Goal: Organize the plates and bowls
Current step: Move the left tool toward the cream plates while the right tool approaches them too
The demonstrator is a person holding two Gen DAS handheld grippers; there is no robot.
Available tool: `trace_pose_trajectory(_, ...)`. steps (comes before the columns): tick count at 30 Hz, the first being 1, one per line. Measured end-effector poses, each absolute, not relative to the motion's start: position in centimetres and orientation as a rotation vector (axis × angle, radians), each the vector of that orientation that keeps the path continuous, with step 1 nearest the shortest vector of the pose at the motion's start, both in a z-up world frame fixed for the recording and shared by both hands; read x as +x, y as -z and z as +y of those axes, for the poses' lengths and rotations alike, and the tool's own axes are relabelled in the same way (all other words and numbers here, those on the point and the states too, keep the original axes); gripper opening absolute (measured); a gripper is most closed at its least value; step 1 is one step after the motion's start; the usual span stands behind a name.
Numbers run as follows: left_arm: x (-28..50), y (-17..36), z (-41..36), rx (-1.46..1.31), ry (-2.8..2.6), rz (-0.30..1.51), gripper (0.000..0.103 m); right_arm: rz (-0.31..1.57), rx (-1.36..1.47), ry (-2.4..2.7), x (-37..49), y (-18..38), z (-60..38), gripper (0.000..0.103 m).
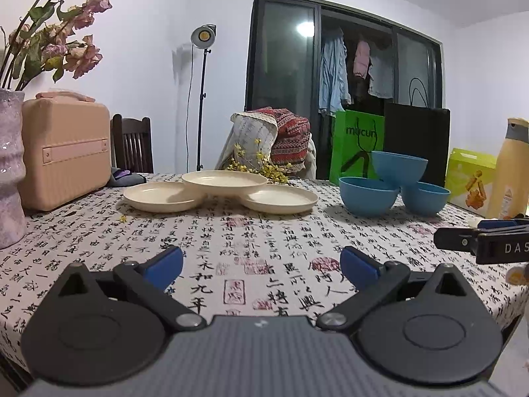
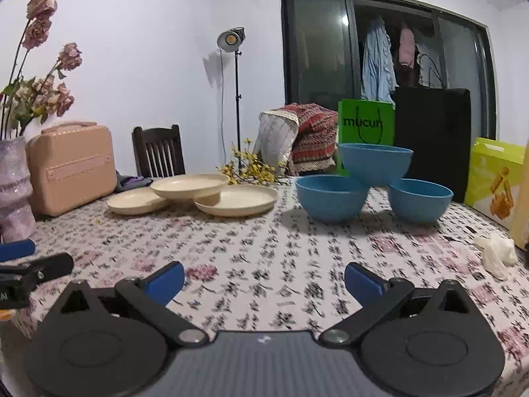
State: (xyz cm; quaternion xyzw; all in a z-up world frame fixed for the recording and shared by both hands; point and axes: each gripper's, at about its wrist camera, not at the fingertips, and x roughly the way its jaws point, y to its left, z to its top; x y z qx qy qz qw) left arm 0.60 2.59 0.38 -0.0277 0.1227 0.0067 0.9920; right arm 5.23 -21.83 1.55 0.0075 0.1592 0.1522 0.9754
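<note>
Three cream plates sit at the far middle of the table: a left plate (image 1: 163,197), a right plate (image 1: 279,199), and a top plate (image 1: 224,180) resting across both. Three blue bowls stand to their right: a left bowl (image 1: 368,196), a right bowl (image 1: 425,198), and a top bowl (image 1: 399,165) perched on both. In the right wrist view the plates (image 2: 191,187) and bowls (image 2: 332,198) show the same way. My left gripper (image 1: 261,266) is open and empty over the near tablecloth. My right gripper (image 2: 264,281) is open and empty, beside the left one.
A pink case (image 1: 64,152) and a flower vase (image 1: 10,172) stand at the left. A yellow bottle (image 1: 509,168), a green box (image 1: 469,175) and shopping bags (image 1: 358,142) are at the right. A crumpled tissue (image 2: 496,254) lies near right. Chairs stand behind the table.
</note>
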Motion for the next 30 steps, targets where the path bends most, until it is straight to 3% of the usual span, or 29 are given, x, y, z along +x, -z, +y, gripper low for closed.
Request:
trace_pose_trajectory(16, 1.5, -2.0, 6.2, -0.101, -0.063, 0.187, 0.103, 0.148, 0.060, -0.359, 8.6, -4.8, -17.7, 0.103)
trace_pose_trajectory(30, 4.4, -4.9, 7.9, -0.118, -0.133, 0.169, 0.103, 0.123, 0.067, -0.412, 12.4, -7.2, -13.6, 0.103)
